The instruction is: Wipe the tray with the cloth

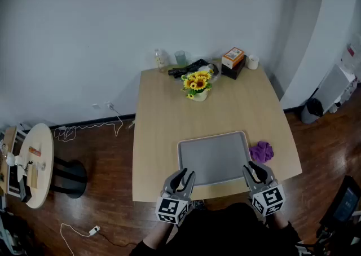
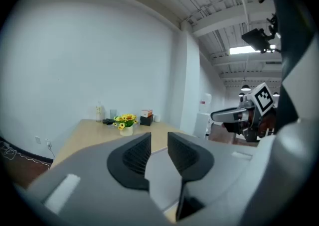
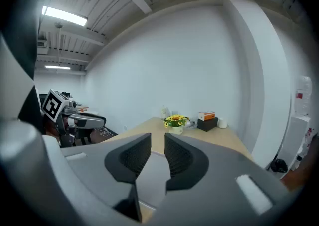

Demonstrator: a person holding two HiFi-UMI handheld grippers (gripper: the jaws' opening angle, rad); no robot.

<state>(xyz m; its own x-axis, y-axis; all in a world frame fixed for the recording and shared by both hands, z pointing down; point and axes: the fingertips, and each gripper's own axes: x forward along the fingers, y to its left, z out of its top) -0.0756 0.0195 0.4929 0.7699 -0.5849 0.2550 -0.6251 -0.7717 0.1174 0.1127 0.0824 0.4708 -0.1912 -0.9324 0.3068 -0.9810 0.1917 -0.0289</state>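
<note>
— What is sitting closest to us?

— The two tools. The left tool (image 1: pixel 181 175) is pointing in at the 7 o'clock corner of the tray (image 1: pixel 214 135), and the right tool (image 1: pixel 255 168) is pointing in at its 5 o'clock corner. Both are showing their jaws drawn together with only a thin slit between, and nothing is sitting in either of them.

— And the cloth?

— The purple cloth (image 1: pixel 262 151) is lying crumpled on the tabletop (image 1: pixel 163 114), just beside the tray at 3 o'clock. It is near the right tool but apart from it.

— So is the wiping going on?

— I am judging that it is not beginning yet. No tool is holding the cloth, and the grey tray is lying bare. Taking up the cloth and all the rubbing are waiting to be done. Whether the tray is dirty, I am not able to tell.
</note>
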